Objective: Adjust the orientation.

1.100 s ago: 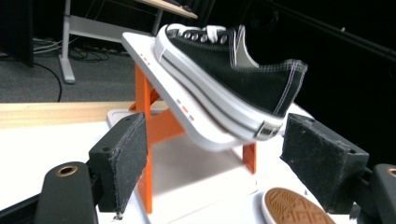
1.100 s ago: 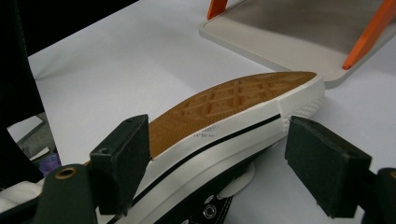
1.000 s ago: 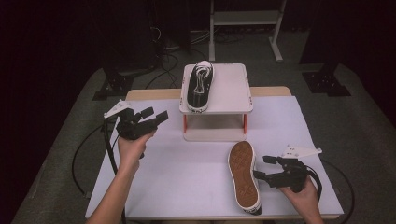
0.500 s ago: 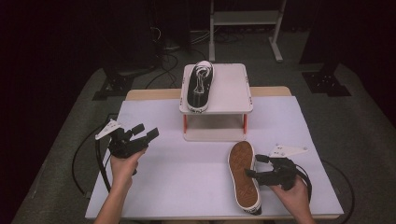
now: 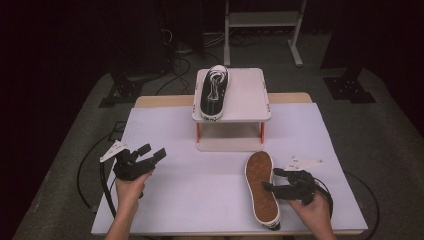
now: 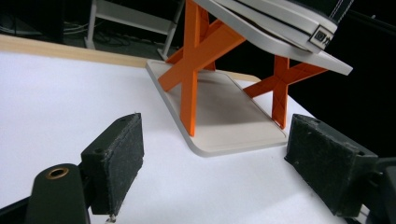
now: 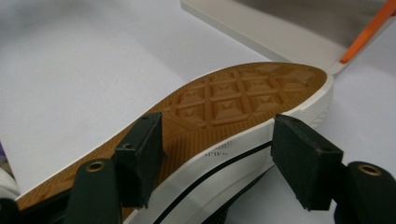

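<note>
A black sneaker [image 5: 261,187] lies sole up on the white table at the front right, its brown tread [image 7: 224,102] facing up. My right gripper [image 5: 272,180] reaches in from the right. Its jaws have just been closing, and they straddle the sneaker's white side edge [image 7: 233,158] without clearly pressing on it. A second black sneaker [image 5: 214,92] stands upright on the left half of a white stand [image 5: 245,95] with orange legs [image 6: 191,84]. My left gripper [image 5: 152,151] hangs low over the table's left side, open, with nothing between its pads [image 6: 114,163].
The stand's base plate [image 6: 233,126] rests on the table past the left gripper. Cables trail off the table's left and right edges. A wooden strip [image 5: 160,101] borders the far edge. White table surface [image 5: 200,180] lies between the two hands.
The left hand has dropped and drawn back toward the table's front left. The right gripper has edged up to the sole-up sneaker, and its jaws now stand narrower around the shoe's edge.
</note>
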### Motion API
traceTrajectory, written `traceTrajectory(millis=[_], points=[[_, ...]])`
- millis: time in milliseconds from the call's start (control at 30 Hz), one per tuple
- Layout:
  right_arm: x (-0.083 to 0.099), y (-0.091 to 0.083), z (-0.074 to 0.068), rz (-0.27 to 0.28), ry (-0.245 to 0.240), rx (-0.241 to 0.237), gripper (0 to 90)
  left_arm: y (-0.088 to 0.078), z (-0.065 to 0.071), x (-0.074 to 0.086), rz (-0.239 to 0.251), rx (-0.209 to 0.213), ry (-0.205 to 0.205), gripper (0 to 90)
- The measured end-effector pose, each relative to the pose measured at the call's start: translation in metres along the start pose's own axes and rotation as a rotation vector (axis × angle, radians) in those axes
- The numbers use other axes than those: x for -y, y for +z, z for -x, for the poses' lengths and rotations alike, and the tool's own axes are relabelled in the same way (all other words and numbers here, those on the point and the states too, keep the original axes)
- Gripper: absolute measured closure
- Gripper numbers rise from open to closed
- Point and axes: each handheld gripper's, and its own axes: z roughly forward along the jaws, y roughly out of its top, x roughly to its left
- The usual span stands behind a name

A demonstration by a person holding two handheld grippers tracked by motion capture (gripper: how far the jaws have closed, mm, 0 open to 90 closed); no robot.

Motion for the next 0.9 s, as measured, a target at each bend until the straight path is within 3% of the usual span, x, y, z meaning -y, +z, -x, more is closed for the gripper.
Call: traceTrajectory(millis=[233, 500, 700, 900], points=[[0.006, -0.01, 0.005, 0.014, -0.007, 0.04, 34.9, -0.002, 0.0, 0.009, -0.005, -0.003, -0.011, 17.7], [0.012, -0.02, 0.014, 0.015, 0.009, 0.039, 41.1, -0.001, 0.003, 0.009, -0.004, 0.002, 0.002, 17.7], [0.021, -0.031, 0.026, 0.008, 0.053, 0.025, 48.8, 0.002, 0.006, 0.013, -0.012, 0.004, 0.007, 17.7], [0.034, -0.04, 0.04, 0.004, 0.099, 0.044, 48.5, 0.006, 0.006, 0.017, -0.023, 0.008, 0.002, 17.7]])
